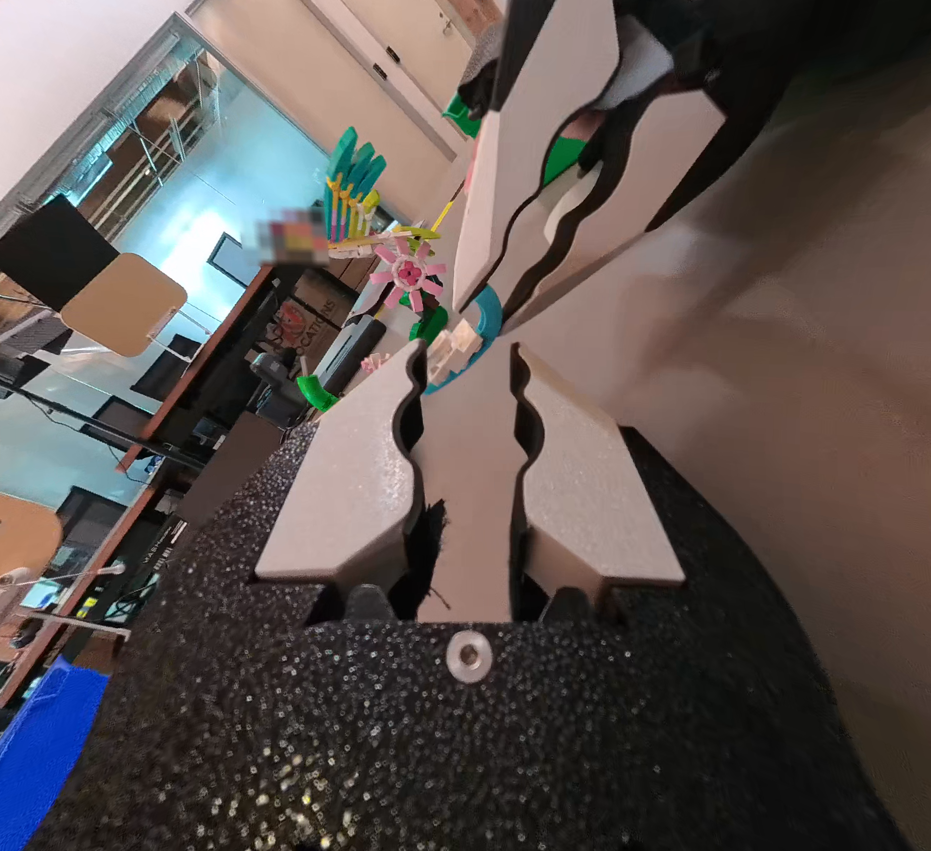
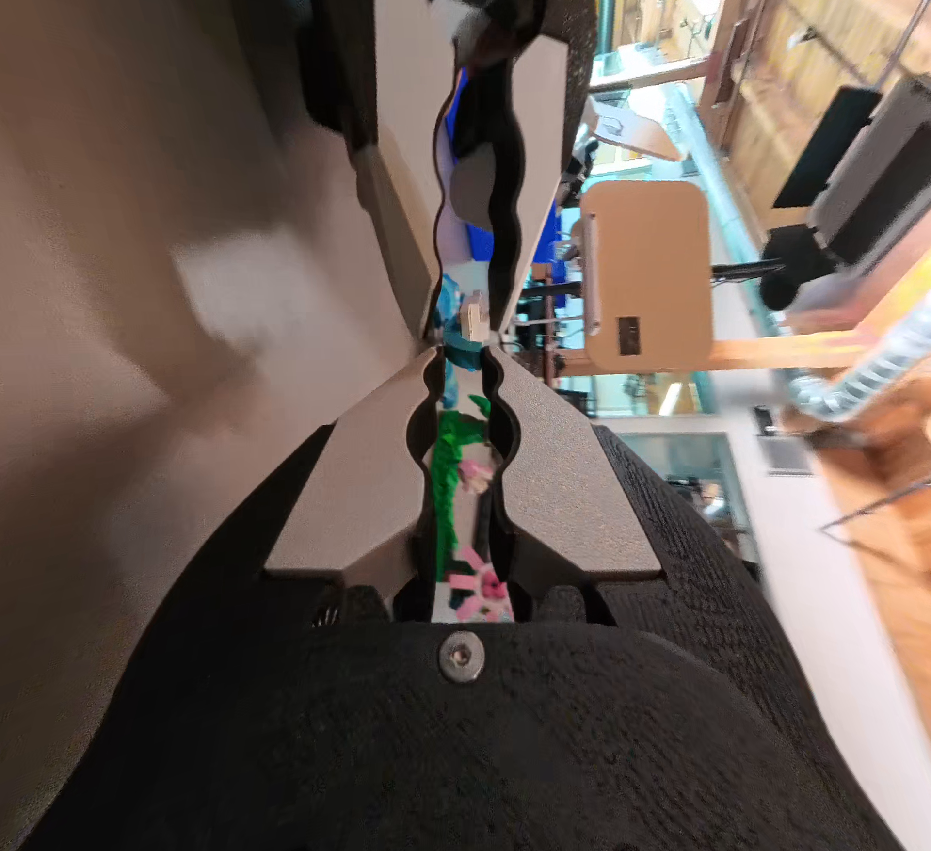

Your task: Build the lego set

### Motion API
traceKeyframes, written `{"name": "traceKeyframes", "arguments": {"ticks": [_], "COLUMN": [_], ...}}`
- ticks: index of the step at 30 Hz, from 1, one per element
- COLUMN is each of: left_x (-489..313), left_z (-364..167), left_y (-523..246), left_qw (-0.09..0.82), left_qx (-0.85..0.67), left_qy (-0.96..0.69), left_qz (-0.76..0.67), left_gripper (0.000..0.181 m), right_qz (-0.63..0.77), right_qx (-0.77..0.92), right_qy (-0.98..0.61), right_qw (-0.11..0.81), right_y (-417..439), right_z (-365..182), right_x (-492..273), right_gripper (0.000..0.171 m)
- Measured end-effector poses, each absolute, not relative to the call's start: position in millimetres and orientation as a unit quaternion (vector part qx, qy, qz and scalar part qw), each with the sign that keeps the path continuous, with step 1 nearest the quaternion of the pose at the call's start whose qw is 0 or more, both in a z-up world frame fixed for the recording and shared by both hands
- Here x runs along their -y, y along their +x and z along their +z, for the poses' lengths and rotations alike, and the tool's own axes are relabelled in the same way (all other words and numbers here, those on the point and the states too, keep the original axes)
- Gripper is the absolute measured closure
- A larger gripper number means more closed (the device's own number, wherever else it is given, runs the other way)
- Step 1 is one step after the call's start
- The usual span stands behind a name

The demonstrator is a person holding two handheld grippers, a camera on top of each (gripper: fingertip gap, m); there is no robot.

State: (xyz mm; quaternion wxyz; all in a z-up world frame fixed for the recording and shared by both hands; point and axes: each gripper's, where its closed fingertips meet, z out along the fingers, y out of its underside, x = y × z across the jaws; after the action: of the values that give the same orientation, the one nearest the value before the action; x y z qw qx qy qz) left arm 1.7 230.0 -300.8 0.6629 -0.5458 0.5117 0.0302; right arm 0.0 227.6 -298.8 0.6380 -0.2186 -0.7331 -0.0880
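My two grippers meet tip to tip low over a beige table (image 1: 755, 373). My right gripper (image 2: 462, 354) is shut on a small teal curved piece (image 2: 461, 348) that carries white bricks (image 2: 473, 315). In the left wrist view it comes in from above (image 1: 482, 315), with the teal piece (image 1: 491, 308) in its tips. My left gripper (image 1: 467, 348) is open, its fingertips on either side of the white bricks (image 1: 453, 348), with a gap on its right side. It also shows in the right wrist view (image 2: 463, 335).
A brick flower model stands just beyond, with a pink bloom (image 1: 408, 272), teal fronds (image 1: 352, 172) and a green stem (image 2: 446, 464). A loose green curved piece (image 1: 315, 391) lies near the table edge. A blue bin (image 1: 40, 751) and a tan chair (image 2: 650, 272) stand off the table.
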Motion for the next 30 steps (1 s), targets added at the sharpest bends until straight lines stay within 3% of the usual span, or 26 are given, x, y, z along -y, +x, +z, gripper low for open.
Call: {"name": "traceKeyframes", "arguments": {"ticks": [7,11,14,17,21,26,30], "left_x": [-234,-235,-237,-241,-247,-248,-248], "left_z": [-292,-291,-295,-293,-287,-291,-293], "left_y": [-7,-7,-8,-13,-25,-23,-20], "left_qw": [0.679,0.676,0.654,0.64,0.64,0.625,0.619], "left_qx": [-0.493,-0.517,-0.538,-0.534,-0.505,-0.519,-0.527], "left_qy": [-0.539,-0.501,-0.481,-0.478,-0.492,-0.481,-0.475], "left_qz": [0.072,0.156,0.227,0.275,0.305,0.329,0.337], "left_gripper": [0.154,0.166,0.175,0.177,0.18,0.18,0.18], "right_qz": [-0.169,-0.161,-0.092,0.071,0.333,0.433,0.436], "right_qx": [0.725,0.73,0.73,0.692,0.567,0.486,0.476], "right_qy": [-0.156,-0.146,-0.214,-0.355,-0.556,-0.603,-0.614], "right_qw": [0.649,0.648,0.642,0.625,0.508,0.461,0.454], "right_y": [6,3,3,-1,-8,-6,-8], "right_z": [-293,-296,-298,-294,-289,-285,-286], "right_x": [-234,-228,-230,-233,-239,-246,-247], "right_gripper": [0.159,0.16,0.16,0.152,0.133,0.149,0.165]}}
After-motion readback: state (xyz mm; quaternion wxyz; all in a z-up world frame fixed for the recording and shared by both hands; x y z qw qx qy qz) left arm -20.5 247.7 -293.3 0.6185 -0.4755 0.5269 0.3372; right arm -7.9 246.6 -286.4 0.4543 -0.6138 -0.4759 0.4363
